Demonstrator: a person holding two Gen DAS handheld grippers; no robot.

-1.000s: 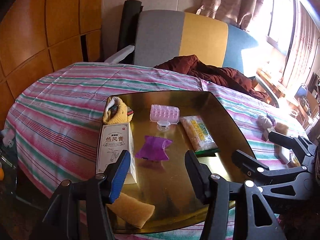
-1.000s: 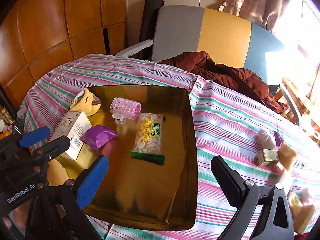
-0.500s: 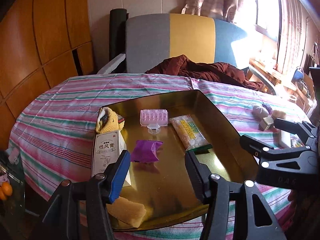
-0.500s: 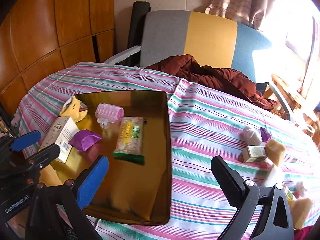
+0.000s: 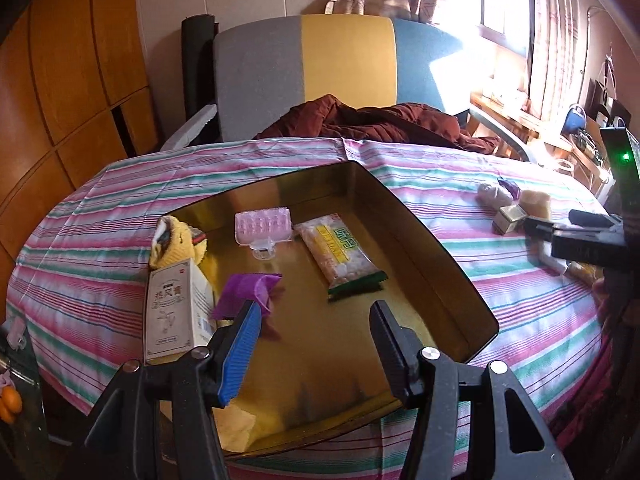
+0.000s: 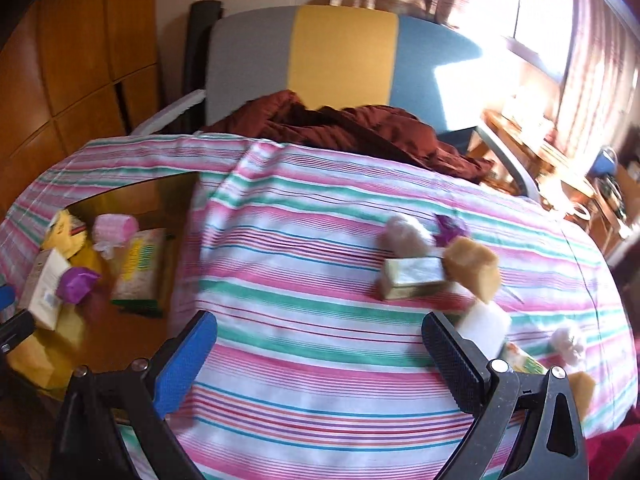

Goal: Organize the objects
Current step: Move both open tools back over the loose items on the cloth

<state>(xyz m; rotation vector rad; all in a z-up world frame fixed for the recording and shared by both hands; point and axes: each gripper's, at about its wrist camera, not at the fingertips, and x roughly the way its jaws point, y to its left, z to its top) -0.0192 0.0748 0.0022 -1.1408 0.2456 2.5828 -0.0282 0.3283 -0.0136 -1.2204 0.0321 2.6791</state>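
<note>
A gold tray (image 5: 440, 256) on the striped tablecloth holds a white box (image 5: 172, 308), a purple wrapper (image 5: 248, 288), a pink hair roller (image 5: 262, 224), a snack packet (image 5: 340, 256), a yellow cloth item (image 5: 176, 244) and a yellow sponge (image 5: 236, 428). My left gripper (image 5: 316, 344) is open and empty above the tray's near edge. My right gripper (image 6: 320, 356) is open and empty over the cloth, right of the tray (image 6: 176, 280). Ahead of it lie a small gold box (image 6: 412, 278), a tan sponge (image 6: 474, 268), a white block (image 6: 484, 326), a grey lump (image 6: 404, 232) and a purple wrapper (image 6: 450, 226).
A chair (image 5: 340, 68) with a dark red garment (image 5: 380, 120) stands behind the table. Wooden panels (image 5: 60, 100) fill the left. A cluttered window shelf (image 5: 520, 112) is at right. More small items (image 6: 568, 344) lie near the table's right edge.
My right gripper has swung right, from over the tray to over the cloth near the loose items. My left gripper has pulled back a little and stays open.
</note>
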